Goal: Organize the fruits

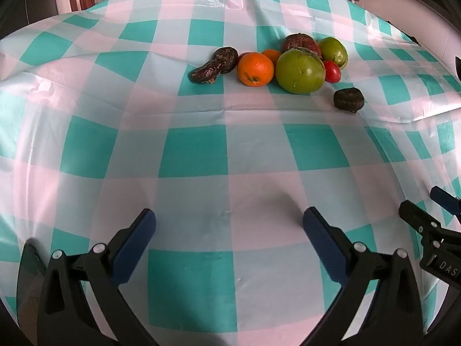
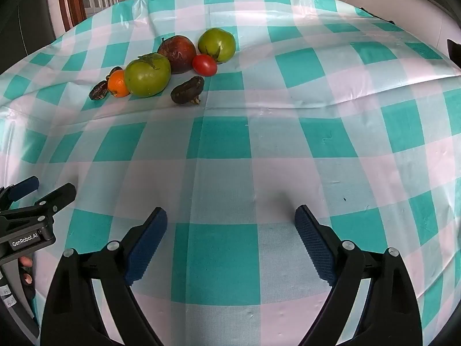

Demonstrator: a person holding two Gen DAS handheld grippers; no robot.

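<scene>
Both my grippers are empty, jaws spread wide, above the teal, white and pink checked plastic tablecloth (image 1: 198, 150). My left gripper (image 1: 229, 222) and right gripper (image 2: 230, 220) sit side by side at the near edge, fingers aimed forward and angled down over the cloth; each shows at the margin of the other's view. The fruit lies well ahead of both, grouped at the far middle of the table. Findings, left view: a large green tomato (image 1: 299, 72) touches a round orange mandarin (image 1: 255, 69) on its left and a small red tomato (image 1: 332, 71) on its right; behind them stand a dark reddish round fruit (image 1: 299, 43) and a second, smaller green tomato (image 1: 333, 50). A shrivelled dark brown elongated fruit (image 1: 214, 65) lies left of the mandarin, its long axis running from near-left to far-right. A shrivelled dark round fruit (image 1: 348, 100) lies apart, nearest to me. The group sits ahead and slightly right of my left jaws, ahead and to the left of my right jaws. In the right view that lone dark fruit (image 2: 188, 90) shows broadside, long axis roughly crosswise. In my judgement it is the easiest first pick, with the right gripper marginally better placed, though the difference is slight. No container or sorting spot is visible, so the destination is undetermined.
</scene>
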